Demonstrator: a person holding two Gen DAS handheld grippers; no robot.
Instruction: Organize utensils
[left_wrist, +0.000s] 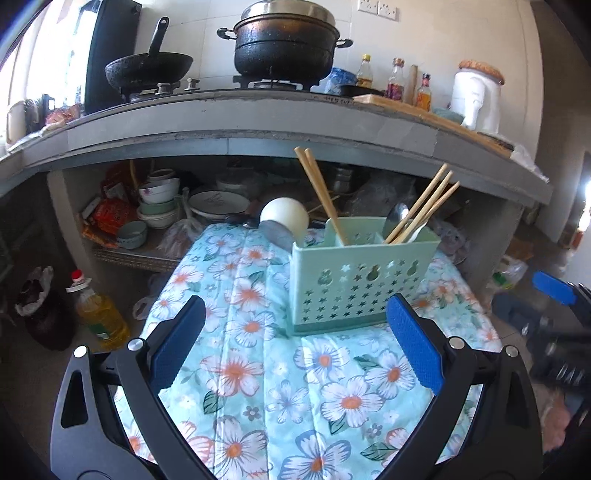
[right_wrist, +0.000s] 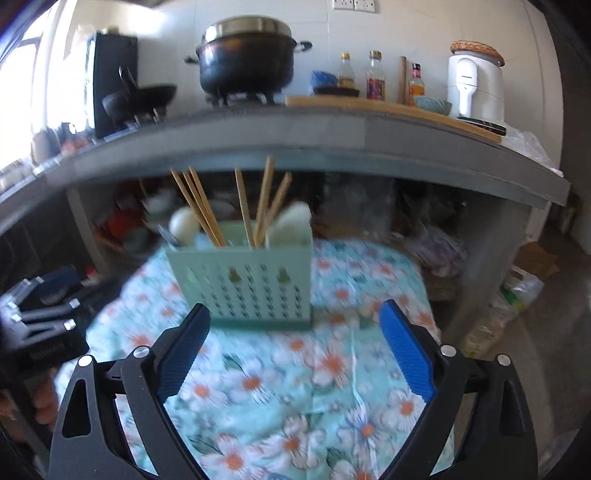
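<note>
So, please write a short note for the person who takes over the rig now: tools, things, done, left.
Left tool: open, empty, facing the mint green perforated plastic utensil holder.
Right tool: open, empty.
Holder stands on the floral tablecloth; wooden chopsticks and a metal spoon stand in its compartments.
Done: these utensils are in.
Left: no loose utensil is visible on the cloth; check before stopping.

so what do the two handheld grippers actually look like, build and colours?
Both match. The left gripper and right gripper each have two black, angular fingers with triangular cut-outs and silver pivot bolts. Each finger carries a blue ribbed pad on its inner face. No cables or printed markings show. No sleeve is clearly visible in either view.
</note>
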